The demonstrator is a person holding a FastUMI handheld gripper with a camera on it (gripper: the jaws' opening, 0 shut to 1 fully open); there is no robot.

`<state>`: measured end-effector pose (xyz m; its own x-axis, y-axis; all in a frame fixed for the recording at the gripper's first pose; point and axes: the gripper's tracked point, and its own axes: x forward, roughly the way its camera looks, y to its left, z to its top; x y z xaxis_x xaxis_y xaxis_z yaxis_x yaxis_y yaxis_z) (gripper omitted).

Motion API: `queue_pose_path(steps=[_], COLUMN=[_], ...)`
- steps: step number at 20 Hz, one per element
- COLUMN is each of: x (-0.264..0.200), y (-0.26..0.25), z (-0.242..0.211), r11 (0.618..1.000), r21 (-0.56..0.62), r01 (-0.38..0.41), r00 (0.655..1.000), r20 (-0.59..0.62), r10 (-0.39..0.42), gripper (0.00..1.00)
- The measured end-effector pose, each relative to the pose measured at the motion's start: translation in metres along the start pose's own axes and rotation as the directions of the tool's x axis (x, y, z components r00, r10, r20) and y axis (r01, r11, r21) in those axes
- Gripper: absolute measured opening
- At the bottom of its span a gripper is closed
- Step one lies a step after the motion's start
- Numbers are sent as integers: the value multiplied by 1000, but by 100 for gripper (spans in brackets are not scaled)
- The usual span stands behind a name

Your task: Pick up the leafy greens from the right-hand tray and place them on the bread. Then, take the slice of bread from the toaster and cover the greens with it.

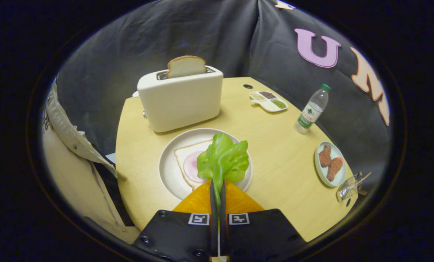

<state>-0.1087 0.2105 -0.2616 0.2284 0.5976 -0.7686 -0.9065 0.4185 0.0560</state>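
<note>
1. On the far left, a person's sleeve (75,145) is hanging beside the bench (275,153).
2. The toaster (180,98) is standing at the back of the bench. A slice (186,66) is sticking up out of its slot, so that part of the job is not done yet.
3. In front of the toaster a plate (166,167) is sitting. On it a bread (184,153) is lying flat with a pink round of ham (191,166) on top.
4. The hand-held gripper (218,193) is nearly closed, and both fingers are pinching the stem of the greens (224,158).
5. The greens are out of their tray and over the plate. They are covering the right side of the bread and ham. I cannot tell if they are touching the bread or hanging just above it.
6. The greens are long from stem to tip. The stem is pointing back at the fingers and the leafy top is pointing away, toward the toaster.
7. So I think the first half is almost done. Letting go of the greens is still left, then taking the slice and covering them.
8. Farther right, a small tray (269,100) with three little parts is sitting near the back.
9. A bottle (313,108) is standing to the right of it.
10. A dish (330,164) with two brown pieces is sitting near the right side of the bench.
</note>
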Motion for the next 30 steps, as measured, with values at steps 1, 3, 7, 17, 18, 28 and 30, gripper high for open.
queue_pose_path(steps=[1, 3, 7, 17, 18, 28, 30], x=[5, 14, 28, 59, 61, 56, 50], y=[5, 14, 31, 41, 40, 21, 20], z=[2, 7, 14, 11, 9, 24, 36], r11=[1000, 999, 997, 991, 991, 999, 1000], r21=[-3, -11, -24, -25, -22, -22, -8], r01=[-10, -32, -75, -135, -128, -47, -28], r00=[1000, 999, 997, 987, 987, 997, 999], r20=[-1, -5, -14, -91, -98, -59, -35], r10=[10, 32, 74, 132, 125, 45, 28], gripper=[5, 5, 5, 10, 17, 93, 97])
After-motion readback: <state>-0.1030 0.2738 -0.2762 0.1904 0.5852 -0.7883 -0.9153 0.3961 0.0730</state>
